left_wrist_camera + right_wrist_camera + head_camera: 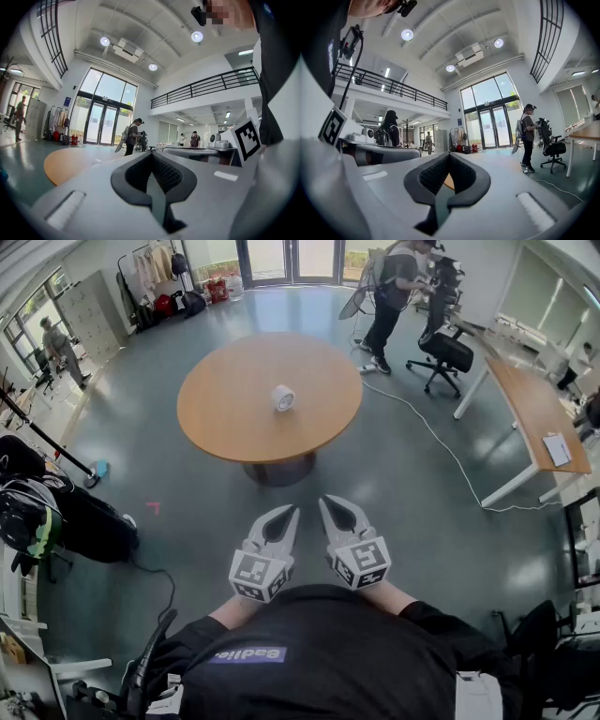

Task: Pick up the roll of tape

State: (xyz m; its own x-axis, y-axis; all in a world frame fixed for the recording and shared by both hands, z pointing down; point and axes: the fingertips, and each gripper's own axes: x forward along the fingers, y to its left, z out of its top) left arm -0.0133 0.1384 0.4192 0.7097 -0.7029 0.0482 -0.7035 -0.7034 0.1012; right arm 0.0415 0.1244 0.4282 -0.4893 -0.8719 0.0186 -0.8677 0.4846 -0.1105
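Left gripper [286, 518]: I read its jaws as together, tips meeting, nothing between them.
Right gripper [333, 510]: jaws together as well, nothing clamped.
Gripper spacing: the two sit side by side, near each other, tips apart.
Roll of tape [283, 397]: white, on the round wooden surface [225, 418], near its middle. It is straight ahead of both pairs of jaws and well apart from the tips.
Head view only: this is the one view where I see the roll clearly, together with the whole surface.
Left gripper view: an edge of the surface shows to the left of the jaws. I cannot pick out the roll with confidence.
Right gripper view: a sliver of the surface shows through the hollow behind the closed tips.
Person [394, 287]: stands beyond the surface, ahead and right of the jaws, beside an office chair [445, 352].
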